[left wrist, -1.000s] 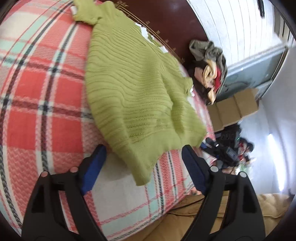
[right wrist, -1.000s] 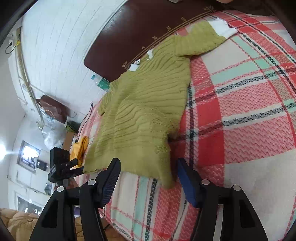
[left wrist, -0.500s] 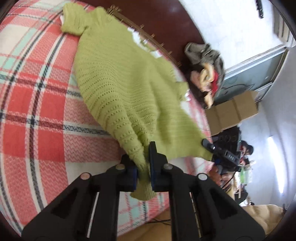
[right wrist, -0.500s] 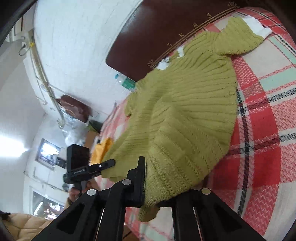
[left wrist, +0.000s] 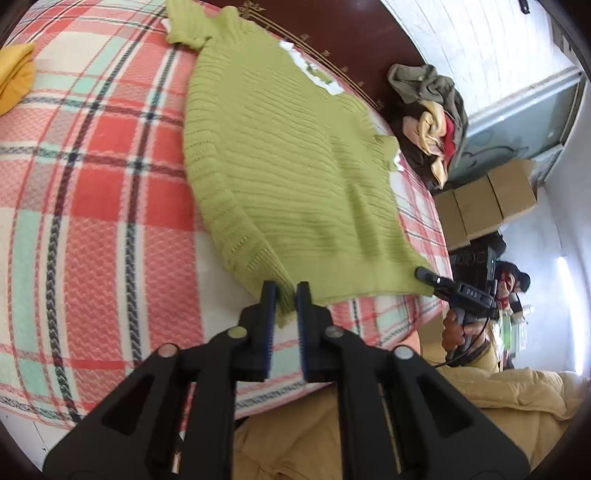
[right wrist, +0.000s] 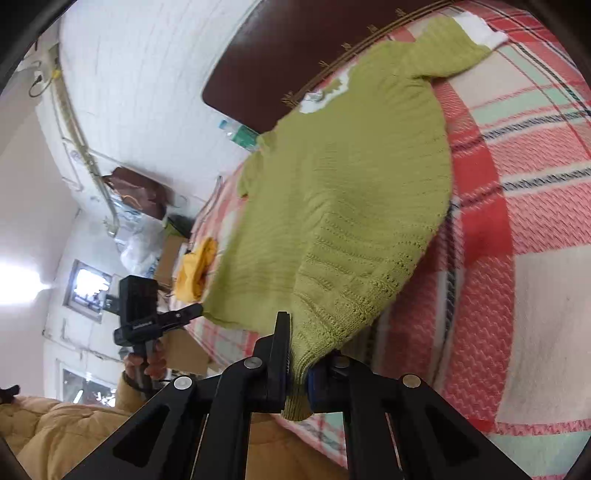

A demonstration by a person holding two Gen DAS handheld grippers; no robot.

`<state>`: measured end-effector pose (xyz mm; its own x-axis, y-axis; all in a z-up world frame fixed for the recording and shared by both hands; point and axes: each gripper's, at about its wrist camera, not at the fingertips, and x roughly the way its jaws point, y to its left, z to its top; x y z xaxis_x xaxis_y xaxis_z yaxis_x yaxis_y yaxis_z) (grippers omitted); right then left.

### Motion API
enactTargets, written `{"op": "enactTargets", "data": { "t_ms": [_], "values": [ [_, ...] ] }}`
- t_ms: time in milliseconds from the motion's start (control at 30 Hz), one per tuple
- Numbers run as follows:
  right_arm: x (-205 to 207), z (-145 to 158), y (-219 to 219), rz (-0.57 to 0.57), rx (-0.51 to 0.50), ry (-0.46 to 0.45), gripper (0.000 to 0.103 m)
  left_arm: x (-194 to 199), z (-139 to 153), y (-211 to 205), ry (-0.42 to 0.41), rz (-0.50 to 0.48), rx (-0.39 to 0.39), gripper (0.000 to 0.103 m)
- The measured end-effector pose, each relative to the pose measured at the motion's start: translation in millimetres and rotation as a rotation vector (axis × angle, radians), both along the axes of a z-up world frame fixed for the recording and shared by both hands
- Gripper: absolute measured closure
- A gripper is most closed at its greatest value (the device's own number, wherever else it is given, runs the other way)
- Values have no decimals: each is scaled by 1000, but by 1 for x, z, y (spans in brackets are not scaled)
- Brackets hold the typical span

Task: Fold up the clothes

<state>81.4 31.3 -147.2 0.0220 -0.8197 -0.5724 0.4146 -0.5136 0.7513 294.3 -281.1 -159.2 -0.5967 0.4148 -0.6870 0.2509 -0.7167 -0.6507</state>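
A green knit sweater [left wrist: 288, 155] lies spread on a red plaid blanket [left wrist: 92, 206], collar toward the dark headboard. My left gripper [left wrist: 283, 295] is shut on one bottom hem corner. My right gripper [right wrist: 299, 354] is shut on the other hem corner, with the hem bunched between its fingers; it also shows in the left wrist view [left wrist: 424, 275]. The sweater [right wrist: 351, 184] is stretched between the two grippers, its hem lifted slightly off the blanket [right wrist: 517, 221].
A yellow garment [left wrist: 14, 77] lies on the blanket at the far left, also visible in the right wrist view [right wrist: 195, 273]. A heap of clothes [left wrist: 432, 110] sits by the headboard [left wrist: 351, 33]. Cardboard boxes [left wrist: 484, 203] stand beyond the bed.
Both grippers went from open beside the hem to shut on its corners. They then pulled the hem back, stretching the sweater flat.
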Motion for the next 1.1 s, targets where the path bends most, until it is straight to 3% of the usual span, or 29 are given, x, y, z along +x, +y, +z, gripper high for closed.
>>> {"op": "enactTargets", "data": {
  "t_ms": [33,67,100,133,233,367,433,467,500,533,633,833,967,1067,1100],
  "values": [
    [-1,-6,1,-8,24,-5,85,1,-3,-2,-3,16,-1,41],
    [0,-9,2,-13,28,-8,76,3,-7,-5,-14,38,-9,9],
    [0,-12,2,-17,24,-10,61,6,-9,-7,-13,60,-15,7],
    [1,-13,1,-17,17,-3,56,7,-9,-7,3,65,-9,7],
    [5,-12,-6,-11,-8,29,50,2,-12,-5,28,58,7,7],
    [1,-14,-15,-26,-43,40,51,-15,-14,8,46,26,9,7],
    [-1,-15,-19,-28,-57,29,59,-24,-14,15,34,8,6,13],
    [-2,-17,-22,-24,-52,24,65,-28,-14,17,27,-5,4,43],
    [-3,-18,-25,-20,-46,17,83,-31,-14,19,16,-15,4,78],
    [-4,-20,-27,-15,-43,9,94,-33,-17,18,-17,-9,12,89],
    [-2,-20,-27,-12,-54,-12,97,-24,-19,8,-46,43,76,95],
    [12,6,-13,25,-121,14,98,13,13,1,41,77,129,96],
    [19,17,-8,52,-128,25,98,23,25,8,64,47,122,96],
    [14,9,-7,19,-26,34,95,22,18,7,16,64,38,96],
    [12,5,-6,5,26,41,93,22,15,8,4,59,18,88]
  ]
}}
